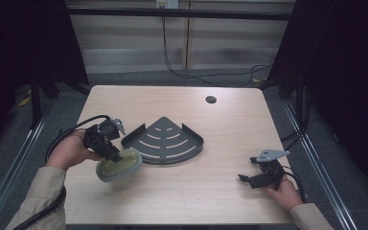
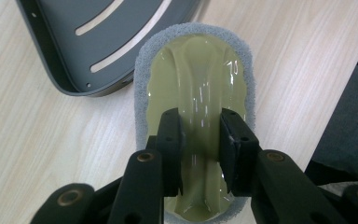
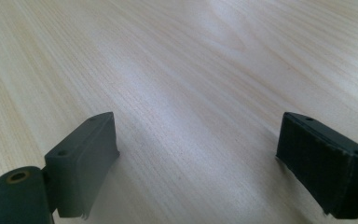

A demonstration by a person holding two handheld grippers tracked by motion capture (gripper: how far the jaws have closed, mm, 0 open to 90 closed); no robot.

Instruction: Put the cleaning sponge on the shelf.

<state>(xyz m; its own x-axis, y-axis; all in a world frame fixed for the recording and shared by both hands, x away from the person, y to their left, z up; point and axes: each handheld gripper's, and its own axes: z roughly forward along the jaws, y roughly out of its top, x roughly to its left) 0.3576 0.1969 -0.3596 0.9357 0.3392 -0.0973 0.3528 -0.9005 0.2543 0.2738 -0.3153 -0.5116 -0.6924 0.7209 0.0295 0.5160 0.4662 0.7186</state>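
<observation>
The left gripper (image 2: pixel 200 140) is clamped on the raised central handle of an oval scrubbing pad (image 2: pixel 196 93) with a pale yellow-green glossy plastic top and a grey fibrous rim, one black jaw pressing each side of the ridge. In the high view this pad (image 1: pixel 120 165) sits at lower left of centre, tilted and apparently lifted off the light wood-grain table (image 1: pixel 220 191), its long axis running from lower left to upper right. The dark grey metal quarter-round corner tray (image 1: pixel 165 141) with slotted floor and low rim lies just up and right of the pad, almost touching its far end; it holds nothing. The move ahead, as I judge it, carries the pad a short way along its own axis over the tray's curved rim (image 2: pixel 88 88). The left hand is much the nearer. The right gripper (image 1: pixel 250 178) rests at lower right, well apart from the tray, jaws spread wide over bare wood.
</observation>
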